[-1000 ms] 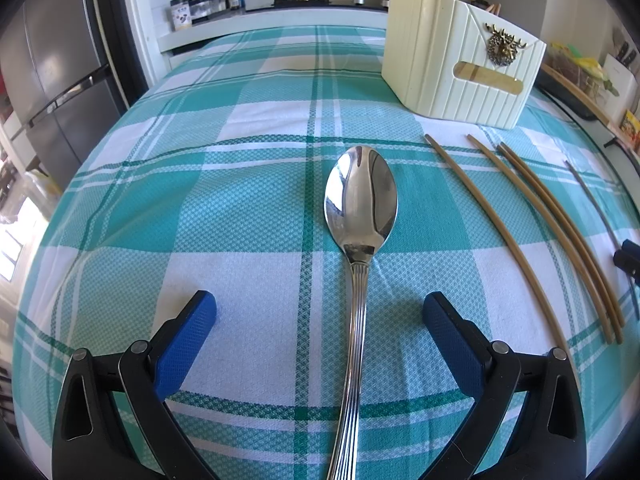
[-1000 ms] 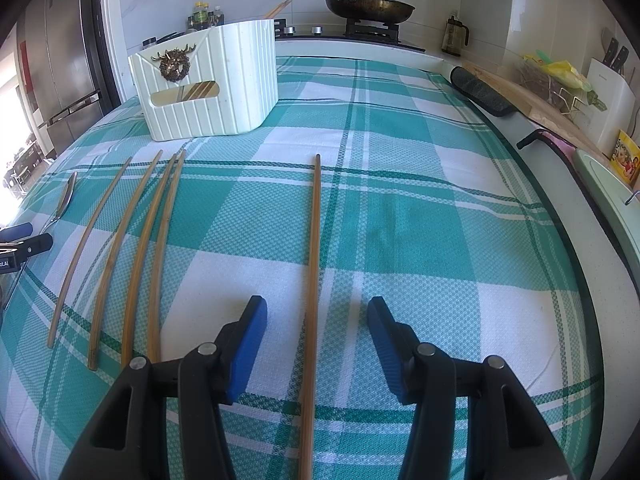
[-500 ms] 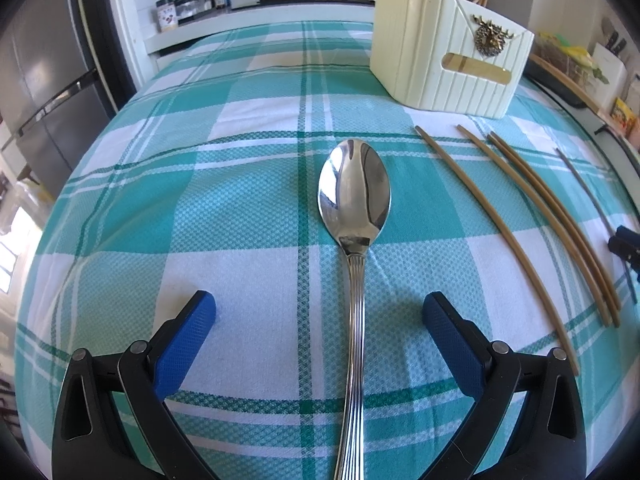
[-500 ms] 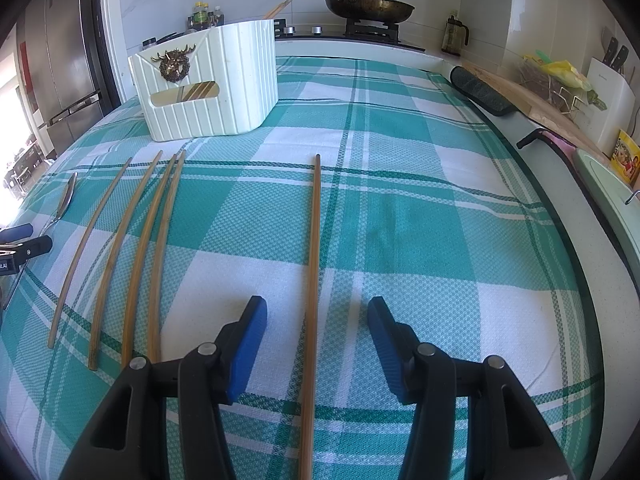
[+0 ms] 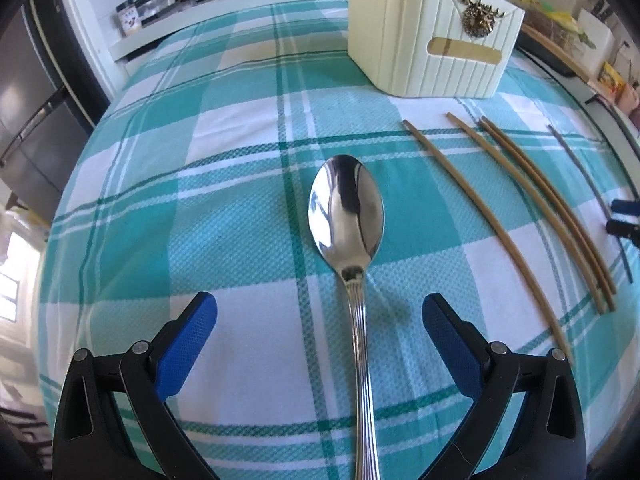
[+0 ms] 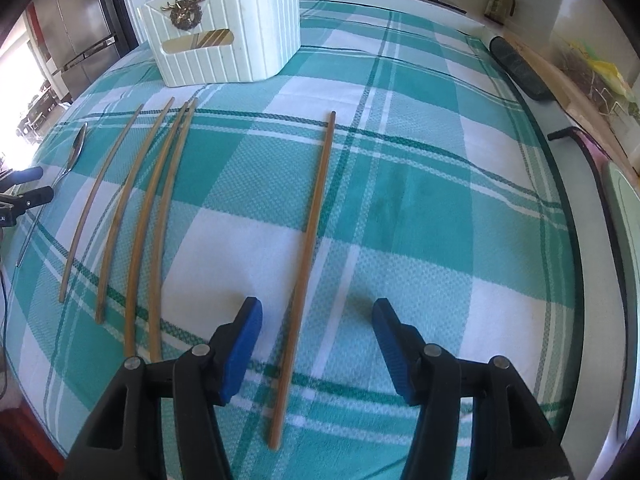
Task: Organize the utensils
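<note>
While my left gripper (image 5: 320, 340) straddled the spoon (image 5: 352, 260) handle wide open, my right gripper (image 6: 316, 344), half open and empty, straddled a lone chopstick (image 6: 312, 240); I'd lower squarely before closing.

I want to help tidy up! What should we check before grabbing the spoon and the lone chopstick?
1. Left hand-held gripper open around the shiny metal spoon: ok.
2. Spoon handle centred between its blue pads: ok.
3. Right hand-held gripper open over the single brown wooden chopstick: ok.
4. Chopstick centred: not ok, nearer the left pad.
5. Cream ribbed plastic holder upright: ok.
6. Room inside holder: cannot tell.
</note>
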{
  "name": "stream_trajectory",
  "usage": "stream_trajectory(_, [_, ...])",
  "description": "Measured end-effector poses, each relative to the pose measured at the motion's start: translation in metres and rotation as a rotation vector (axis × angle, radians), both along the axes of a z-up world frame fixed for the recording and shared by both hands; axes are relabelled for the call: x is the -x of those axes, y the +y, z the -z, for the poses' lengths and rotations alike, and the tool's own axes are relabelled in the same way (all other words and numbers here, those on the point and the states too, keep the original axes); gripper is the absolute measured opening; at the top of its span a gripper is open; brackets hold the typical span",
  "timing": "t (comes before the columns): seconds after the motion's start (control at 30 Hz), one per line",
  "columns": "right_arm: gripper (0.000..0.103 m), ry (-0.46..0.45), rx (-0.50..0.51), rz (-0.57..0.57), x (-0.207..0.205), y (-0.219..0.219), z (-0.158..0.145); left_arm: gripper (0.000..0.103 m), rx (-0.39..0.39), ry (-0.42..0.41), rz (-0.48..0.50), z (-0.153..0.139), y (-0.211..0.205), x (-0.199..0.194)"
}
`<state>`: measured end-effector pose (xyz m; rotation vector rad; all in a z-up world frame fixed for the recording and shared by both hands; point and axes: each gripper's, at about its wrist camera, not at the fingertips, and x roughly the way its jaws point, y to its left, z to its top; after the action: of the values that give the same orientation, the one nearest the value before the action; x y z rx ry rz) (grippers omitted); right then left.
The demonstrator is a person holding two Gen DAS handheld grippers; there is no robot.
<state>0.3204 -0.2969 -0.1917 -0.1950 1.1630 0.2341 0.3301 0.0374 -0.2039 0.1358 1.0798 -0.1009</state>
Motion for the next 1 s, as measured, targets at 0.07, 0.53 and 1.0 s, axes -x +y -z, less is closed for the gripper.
stream_trajectory(0.07, [0.059,0.007,-0.005,0.013,-0.019,0.001,0.000,0.102,-0.037,0.004,0.002,0.003,-0.006,-0.010])
stream_trajectory(0.53, [0.006,0.006,-0.037,0.106,-0.101,0.019,-0.005,0.042,0.091,0.002,0.014,-0.004,-0.002,-0.042])
stream_trajectory(1.0, [0.006,-0.331,-0.278,0.066,0.020,-0.003,-0.146,0.042,0.258,-0.242,0.070,-0.109,0.017,0.045])
